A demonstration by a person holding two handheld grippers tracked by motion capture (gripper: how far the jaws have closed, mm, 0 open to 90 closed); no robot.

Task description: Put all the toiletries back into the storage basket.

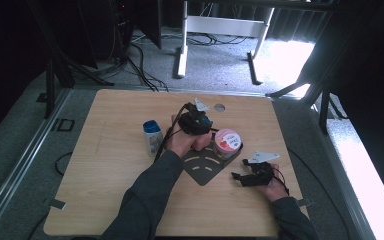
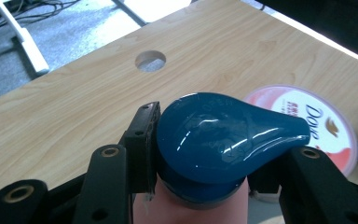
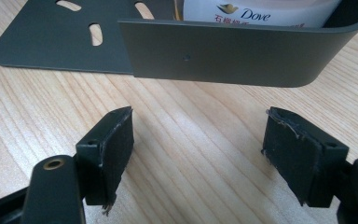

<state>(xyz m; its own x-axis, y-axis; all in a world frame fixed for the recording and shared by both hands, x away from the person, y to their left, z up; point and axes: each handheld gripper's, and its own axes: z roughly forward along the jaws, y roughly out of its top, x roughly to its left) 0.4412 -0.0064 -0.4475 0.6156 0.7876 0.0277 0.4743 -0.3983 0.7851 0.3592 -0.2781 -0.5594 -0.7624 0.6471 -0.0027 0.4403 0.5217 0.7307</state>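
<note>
My left gripper [image 1: 200,123] is shut on the blue pump cap [image 2: 223,135] of a pink bottle [image 1: 203,142], which stands upright at the back edge of a dark grey tray [image 1: 205,170]. In the left gripper view both pads press the sides of the cap, with the pink bottle body [image 2: 191,207] below it. A Dove jar [image 1: 227,142] with a pink lid [image 2: 317,126] sits in the tray just right of the bottle. My right gripper [image 1: 241,176] rests low over the table in front of the tray wall [image 3: 223,56], open with nothing between its pads [image 3: 116,149].
A white bottle with a blue cap [image 1: 152,135] stands left of the tray. A round hole [image 1: 219,107] lies in the wooden table top [image 1: 105,190] behind the bottles. A white desk frame and cables are on the floor beyond.
</note>
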